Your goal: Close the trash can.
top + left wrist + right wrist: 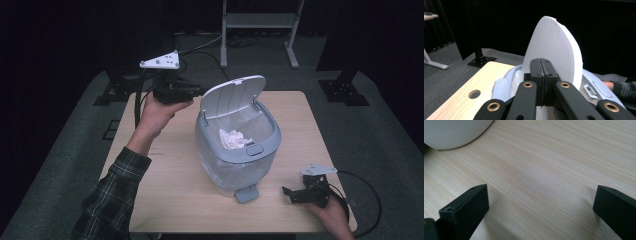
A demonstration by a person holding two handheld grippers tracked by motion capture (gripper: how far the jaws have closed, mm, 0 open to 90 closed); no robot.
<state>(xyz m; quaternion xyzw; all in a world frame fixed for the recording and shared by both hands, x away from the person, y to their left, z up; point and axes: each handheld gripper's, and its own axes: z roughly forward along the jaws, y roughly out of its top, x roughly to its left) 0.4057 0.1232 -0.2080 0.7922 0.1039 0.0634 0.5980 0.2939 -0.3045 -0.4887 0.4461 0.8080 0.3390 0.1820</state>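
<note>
- Centrally on the table [165,200] stands the bin [235,165], lid [231,96] raised (paper wad [233,139] inside).
- Left gripper [197,91]: jaws pressed together beside the lid.
- Right gripper [289,191]: jaws spread, low over the table.

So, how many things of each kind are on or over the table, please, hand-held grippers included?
Hand-held gripper: 2, left with jaws shut at the raised lid, right with jaws open.
Pedal bin: 1.
Crumpled paper in the bin: 1.
Total: 4.
</note>
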